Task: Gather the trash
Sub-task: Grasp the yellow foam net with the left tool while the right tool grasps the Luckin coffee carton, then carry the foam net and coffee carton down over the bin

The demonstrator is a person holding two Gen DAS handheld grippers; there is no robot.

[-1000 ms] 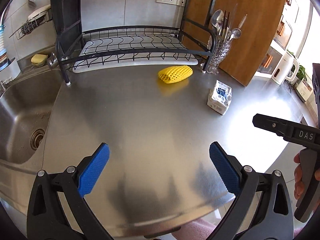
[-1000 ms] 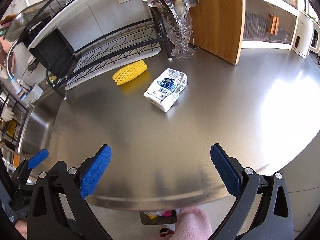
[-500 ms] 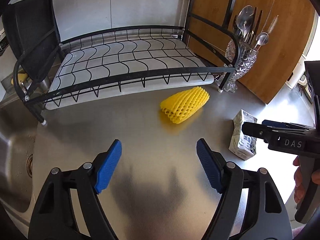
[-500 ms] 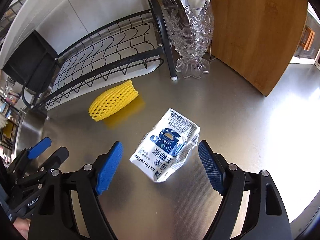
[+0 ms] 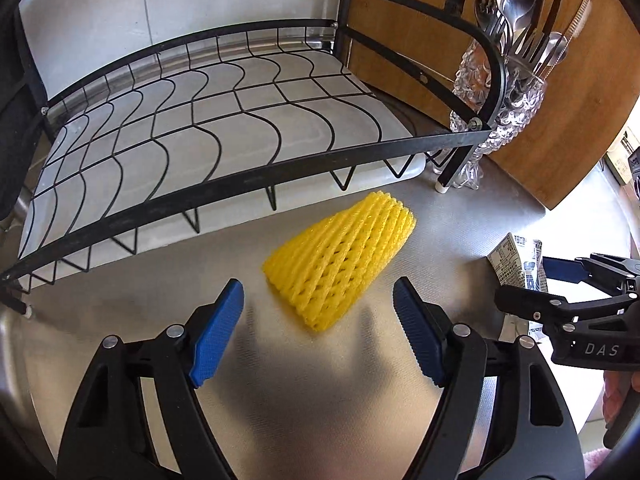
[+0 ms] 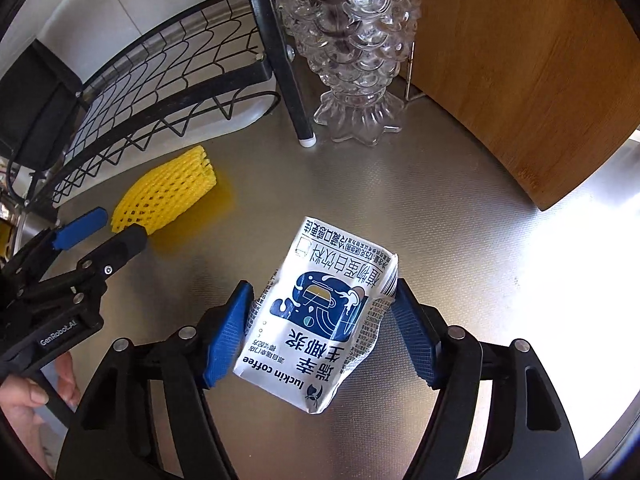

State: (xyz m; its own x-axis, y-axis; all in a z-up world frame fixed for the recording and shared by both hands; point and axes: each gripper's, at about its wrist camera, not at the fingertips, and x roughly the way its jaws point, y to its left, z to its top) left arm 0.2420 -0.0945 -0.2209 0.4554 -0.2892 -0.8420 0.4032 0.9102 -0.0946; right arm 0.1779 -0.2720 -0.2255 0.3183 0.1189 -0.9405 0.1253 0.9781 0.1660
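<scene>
A yellow foam fruit net point(image 5: 340, 264) lies on the steel counter point(image 5: 304, 392) in front of the dish rack. My left gripper point(image 5: 318, 285) hangs over its near end with the jaws closing, and the blue pads stand clear of the net on both sides. A crumpled white and blue drink carton point(image 6: 320, 320) lies to the right. My right gripper point(image 6: 323, 286) straddles it, jaws closing, pads close against its two sides with no squeeze visible. The left gripper point(image 6: 106, 232) and the net point(image 6: 164, 196) also show in the right wrist view, and the carton point(image 5: 516, 264) and right gripper point(image 5: 528, 284) in the left wrist view.
A black wire dish rack point(image 5: 224, 120) on a white drip tray stands right behind the net. A glass fish-shaped cutlery holder point(image 6: 352, 48) and a wooden board point(image 6: 520, 80) stand behind the carton. A hand point(image 6: 28, 392) holds the left gripper's handle.
Both grippers have moved forward and down over the counter, the left to the net and the right over the carton. Both pairs of jaws have narrowed.
</scene>
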